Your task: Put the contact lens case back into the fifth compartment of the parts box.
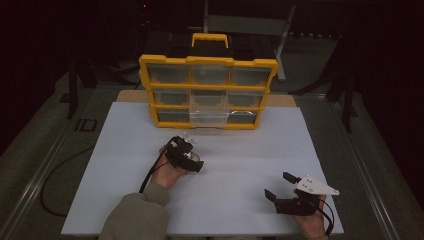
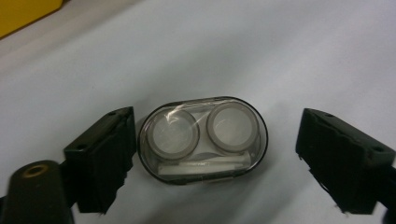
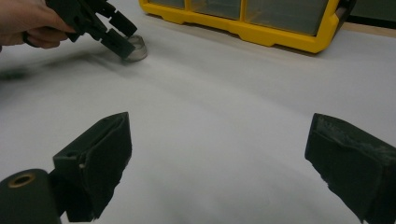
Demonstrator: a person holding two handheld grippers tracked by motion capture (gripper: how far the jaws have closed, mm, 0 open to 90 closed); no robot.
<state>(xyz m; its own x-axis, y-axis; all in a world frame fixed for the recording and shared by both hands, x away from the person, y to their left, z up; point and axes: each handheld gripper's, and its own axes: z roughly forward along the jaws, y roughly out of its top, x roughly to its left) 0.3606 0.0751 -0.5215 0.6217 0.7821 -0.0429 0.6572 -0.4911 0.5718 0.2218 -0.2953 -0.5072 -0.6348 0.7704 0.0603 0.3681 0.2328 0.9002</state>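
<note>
A small clear oval case (image 2: 203, 140) with two round wells lies flat on the white sheet. My left gripper (image 2: 217, 126) stands open around it. Its left jaw is close against the case's end and its right jaw is well apart from the case. In the right gripper view the case (image 3: 136, 48) sits under the tips of the left gripper (image 3: 122, 43), which a hand holds tilted down. From above, the left gripper (image 1: 194, 161) is at mid-table. My right gripper (image 1: 278, 185) rests open near the front right, with bare sheet between its jaws (image 3: 219, 126).
A yellow organiser (image 1: 208, 62) with clear drawers and a black-and-yellow handle stands at the back of the white sheet (image 1: 240, 150); its bottom middle drawer (image 1: 209, 117) is pulled out. A black cable (image 1: 60, 180) trails off the sheet's left side.
</note>
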